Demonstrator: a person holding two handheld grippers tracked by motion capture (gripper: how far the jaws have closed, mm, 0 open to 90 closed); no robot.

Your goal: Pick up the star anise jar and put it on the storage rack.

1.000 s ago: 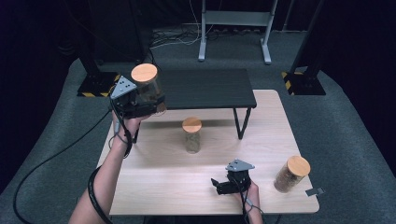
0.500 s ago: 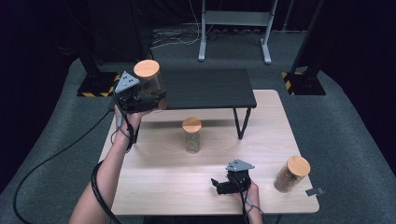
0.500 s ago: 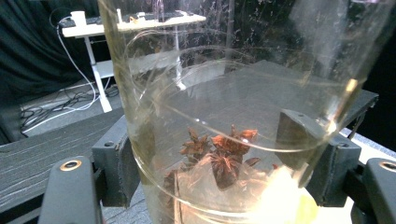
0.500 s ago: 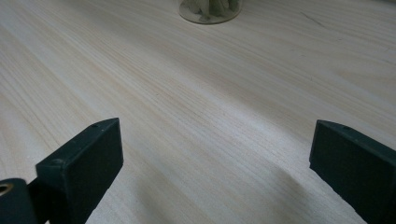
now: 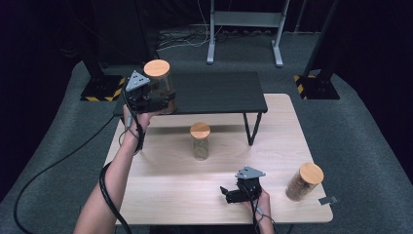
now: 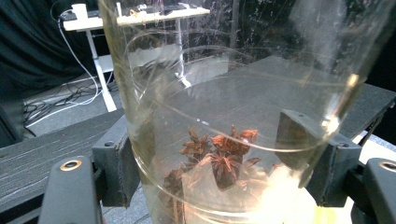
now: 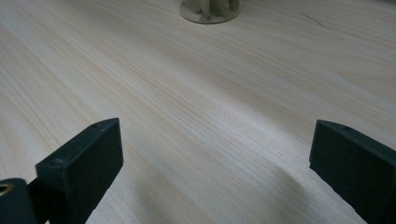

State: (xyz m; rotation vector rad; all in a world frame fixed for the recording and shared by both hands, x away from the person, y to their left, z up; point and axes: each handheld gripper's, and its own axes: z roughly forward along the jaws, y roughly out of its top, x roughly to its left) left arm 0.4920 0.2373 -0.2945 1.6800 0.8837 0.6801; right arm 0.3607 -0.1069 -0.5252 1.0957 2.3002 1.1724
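My left gripper [image 5: 155,99] is shut on a tall glass jar [image 5: 159,87] with a wooden lid, held up over the left end of the black shelf [image 5: 219,92]. In the left gripper view the jar [image 6: 233,116] sits between both jaws, with star anise [image 6: 219,156] at its bottom. My right gripper [image 5: 230,194] rests low on the wooden table [image 5: 165,180] near the front edge, open with nothing between its jaws. A second lidded jar [image 5: 200,141] stands at the table's middle, its base showing in the right gripper view as the jar [image 7: 210,10]. A third jar [image 5: 304,181] stands at the front right.
The black shelf stands on thin legs across the back of the table. A small grey tab [image 5: 330,200] lies at the table's front right corner. Cables trail from both grippers; a metal stand [image 5: 243,29] and black floor bases sit beyond the table.
My left gripper has carried the jar a little to the right and slightly down, over the shelf's left end. The right gripper has stayed put.
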